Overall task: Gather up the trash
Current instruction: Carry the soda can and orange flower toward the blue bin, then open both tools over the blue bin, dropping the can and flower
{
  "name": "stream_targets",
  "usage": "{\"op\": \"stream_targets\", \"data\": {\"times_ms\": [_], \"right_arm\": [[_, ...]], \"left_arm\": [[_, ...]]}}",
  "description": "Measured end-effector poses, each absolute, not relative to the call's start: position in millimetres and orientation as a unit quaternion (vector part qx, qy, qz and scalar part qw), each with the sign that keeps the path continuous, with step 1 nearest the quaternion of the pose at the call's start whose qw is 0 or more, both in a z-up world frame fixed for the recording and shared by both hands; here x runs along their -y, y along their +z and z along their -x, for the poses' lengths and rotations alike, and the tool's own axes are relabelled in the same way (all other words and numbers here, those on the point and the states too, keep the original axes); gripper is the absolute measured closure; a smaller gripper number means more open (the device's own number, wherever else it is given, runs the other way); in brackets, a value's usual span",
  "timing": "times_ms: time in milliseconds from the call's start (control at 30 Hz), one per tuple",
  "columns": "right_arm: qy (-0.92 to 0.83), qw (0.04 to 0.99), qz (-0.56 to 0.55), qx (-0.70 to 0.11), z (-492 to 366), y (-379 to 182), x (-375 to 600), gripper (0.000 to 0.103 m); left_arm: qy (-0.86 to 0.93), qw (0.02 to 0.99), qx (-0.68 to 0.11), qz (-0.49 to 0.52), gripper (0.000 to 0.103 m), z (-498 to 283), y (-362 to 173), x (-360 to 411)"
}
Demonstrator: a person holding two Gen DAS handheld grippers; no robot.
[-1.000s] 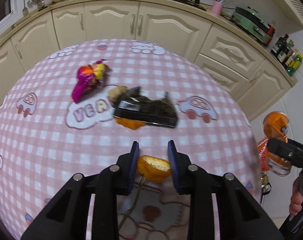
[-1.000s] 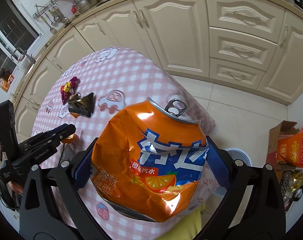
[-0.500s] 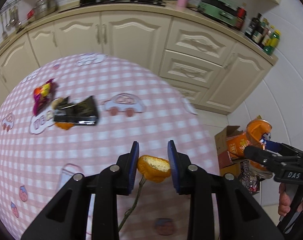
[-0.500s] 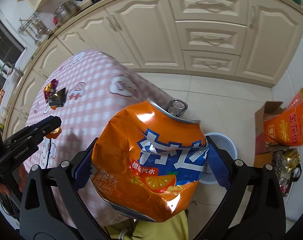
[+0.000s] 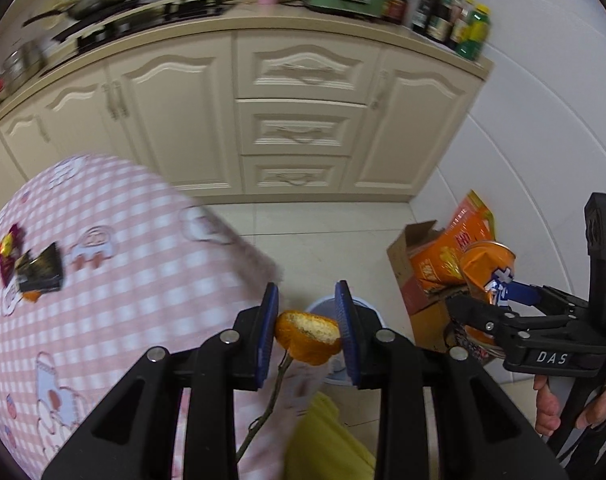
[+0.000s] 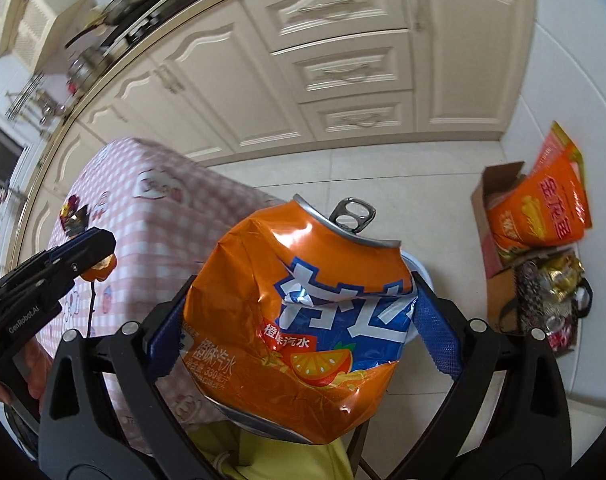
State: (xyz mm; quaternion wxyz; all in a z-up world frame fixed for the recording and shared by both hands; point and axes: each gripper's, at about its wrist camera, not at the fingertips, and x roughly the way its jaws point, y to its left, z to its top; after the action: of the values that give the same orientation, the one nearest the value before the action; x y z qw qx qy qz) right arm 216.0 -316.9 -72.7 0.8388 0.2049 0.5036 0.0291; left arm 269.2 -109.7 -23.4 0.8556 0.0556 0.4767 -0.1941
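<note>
Two grips, both loaded. My left gripper [image 5: 308, 334] is clamped on a scrap of orange peel [image 5: 308, 339] with a thin stem hanging below it, at lower centre of the left view; my right gripper [image 6: 299, 320] is squeezed onto a crushed orange soda can [image 6: 299, 304], pull-tab up, filling the middle of the right view. I judge both are held high and tilted down so each piece can fall into the pale bin [image 5: 323, 308] on the floor, seen just behind the left fingers and peeking past the can's right shoulder. Left of the bin, the pink checked tablecloth [image 5: 115, 280] edge hangs close and could catch the stem. More wrappers [image 5: 31, 268] lie on it at far left. At right stand a cardboard box [image 6: 499, 196] and an orange bag [image 6: 543, 208], well clear.
</note>
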Motion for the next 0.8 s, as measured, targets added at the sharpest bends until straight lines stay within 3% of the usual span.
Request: {"op": "stream_targets", "data": {"times_ms": [467, 533, 600, 633, 800], "right_arm": [[-0.03, 0.82, -0.249, -0.515, -189, -105, 388, 0.008], [-0.038, 0.817, -0.254, -0.516, -185, -109, 394, 0.008], [-0.047, 0.813, -0.261, -0.518, -180, -113, 400, 0.008], [-0.048, 0.812, -0.263, -0.518, -179, -115, 402, 0.008], [-0.051, 0.806, -0.267, -0.526, -179, -123, 400, 0.008]], "left_arm": [[-0.246, 0.822, -0.501, -0.113, 0.074, -263, -56, 215], [-0.249, 0.82, -0.501, -0.12, 0.072, -262, -60, 224], [-0.263, 0.805, -0.514, -0.134, 0.056, -262, -68, 234], [-0.267, 0.798, -0.522, -0.138, 0.053, -262, -73, 237], [-0.261, 0.799, -0.523, -0.143, 0.052, -259, -81, 231]]}}
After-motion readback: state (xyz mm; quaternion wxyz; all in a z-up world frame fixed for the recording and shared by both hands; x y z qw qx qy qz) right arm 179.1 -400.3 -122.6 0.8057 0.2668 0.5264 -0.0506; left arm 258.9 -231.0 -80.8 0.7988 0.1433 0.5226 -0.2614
